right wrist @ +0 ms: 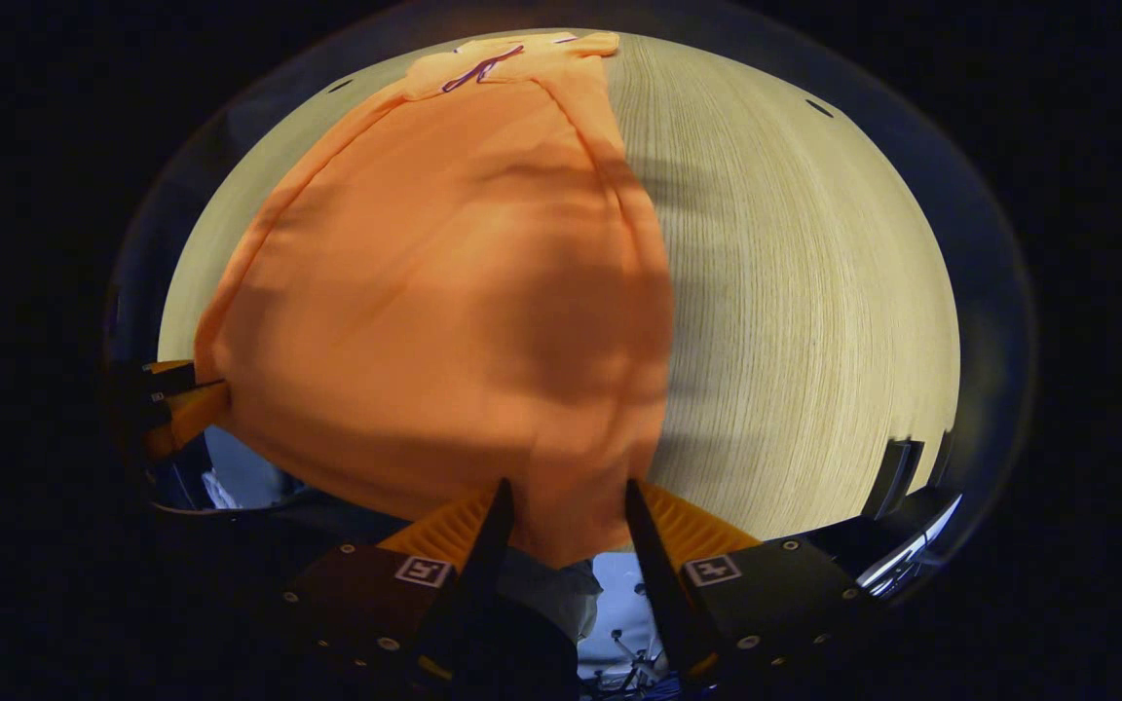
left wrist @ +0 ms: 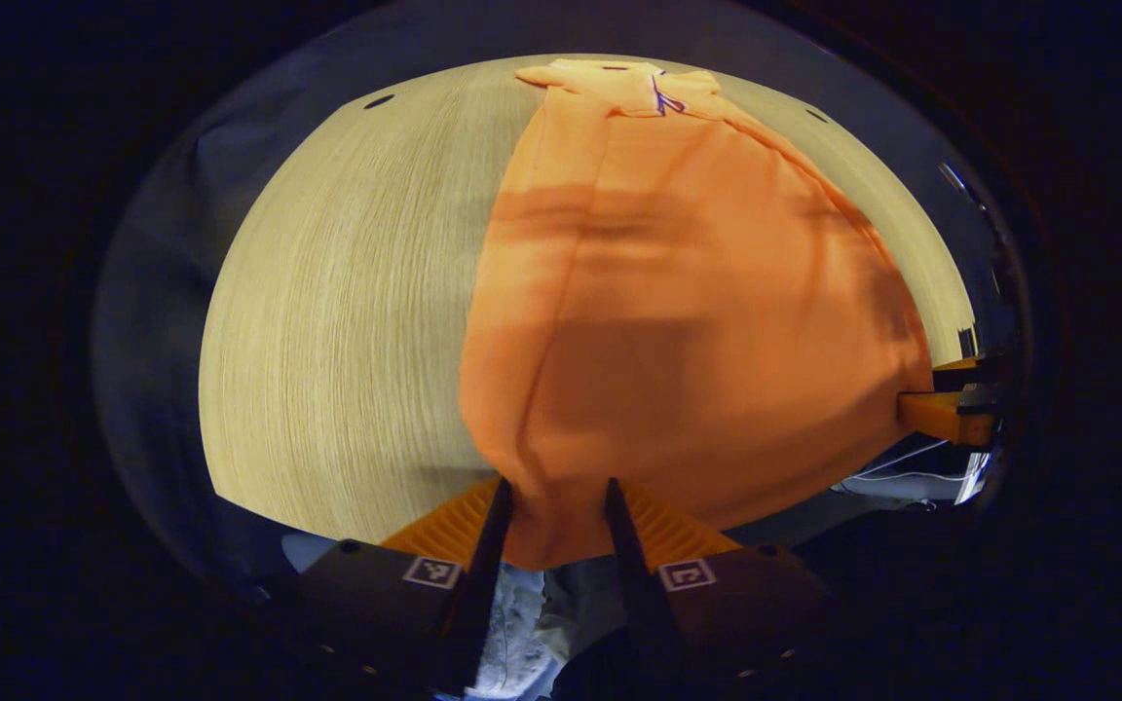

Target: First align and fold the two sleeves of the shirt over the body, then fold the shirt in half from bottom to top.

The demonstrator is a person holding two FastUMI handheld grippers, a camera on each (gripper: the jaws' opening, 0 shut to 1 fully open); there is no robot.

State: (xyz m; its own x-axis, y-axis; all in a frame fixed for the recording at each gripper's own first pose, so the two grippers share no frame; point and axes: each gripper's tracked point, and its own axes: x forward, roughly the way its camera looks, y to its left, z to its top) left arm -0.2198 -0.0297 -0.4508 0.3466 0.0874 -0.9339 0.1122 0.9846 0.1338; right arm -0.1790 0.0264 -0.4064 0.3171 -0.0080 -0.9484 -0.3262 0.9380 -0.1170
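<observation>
An orange shirt lies lengthwise on a pale wood-grain desk, its collar end far off and its bottom hem toward the cameras. The sleeves look already folded in over the body, which forms a long narrow panel.

In the left gripper view, the left gripper has one bottom corner of the hem between its fingers, which pinch the cloth. The other gripper shows at the right edge of that view, at the shirt's opposite corner.

In the right gripper view, the right gripper likewise pinches its hem corner, cloth bunched between the fingers. The left gripper appears at the left edge, touching the shirt's far corner.
</observation>
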